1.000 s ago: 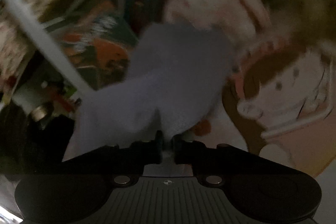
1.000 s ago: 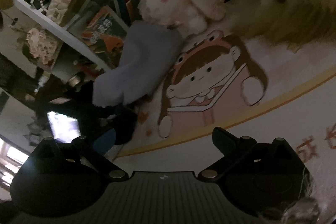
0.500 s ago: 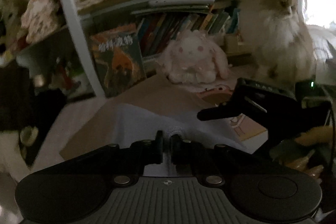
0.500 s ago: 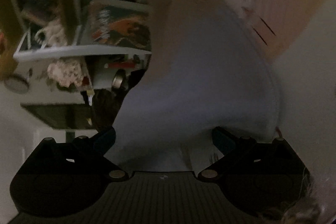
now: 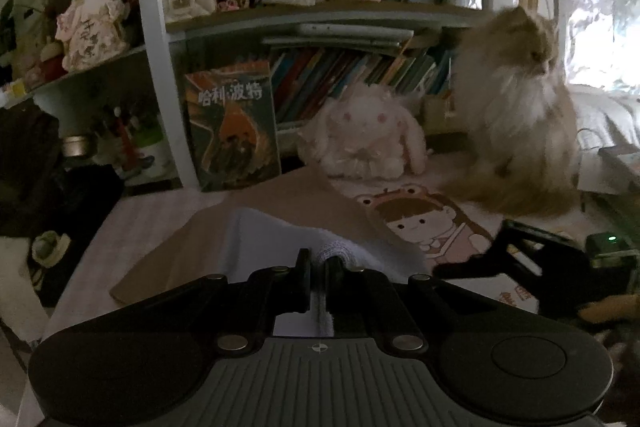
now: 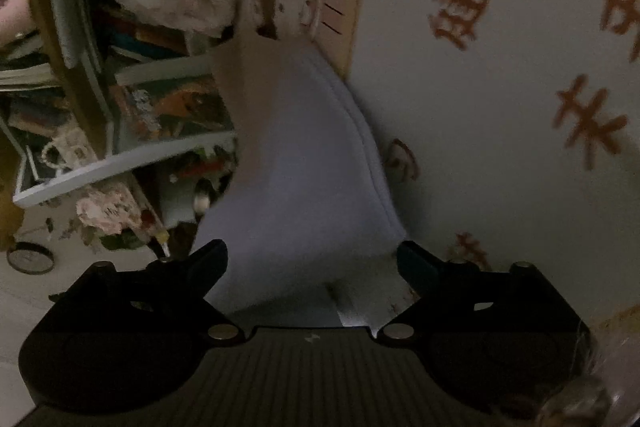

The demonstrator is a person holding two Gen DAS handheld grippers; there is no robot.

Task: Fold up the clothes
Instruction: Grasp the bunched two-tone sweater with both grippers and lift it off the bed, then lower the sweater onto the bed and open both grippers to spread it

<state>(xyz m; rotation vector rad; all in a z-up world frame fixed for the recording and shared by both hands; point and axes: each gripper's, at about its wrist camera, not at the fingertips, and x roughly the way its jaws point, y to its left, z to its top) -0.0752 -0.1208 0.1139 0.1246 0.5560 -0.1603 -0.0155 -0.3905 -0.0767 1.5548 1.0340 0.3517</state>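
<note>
One soft, light cloth (image 5: 280,239): left gripper (image 5: 318,279) clamped on its hem, right gripper (image 6: 312,263) closing, seemingly around the opposite edge.

Cartoon-printed desk mat (image 5: 436,227), brown board (image 5: 192,251) lying flat, plush rabbit (image 5: 368,135), fluffy cat (image 5: 520,115) (blurred), upright book (image 5: 232,127)

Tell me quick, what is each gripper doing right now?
Left gripper: shut on the pale lavender cloth garment.
Right gripper: open, closing, garment between the jaws but not pressed.
</note>
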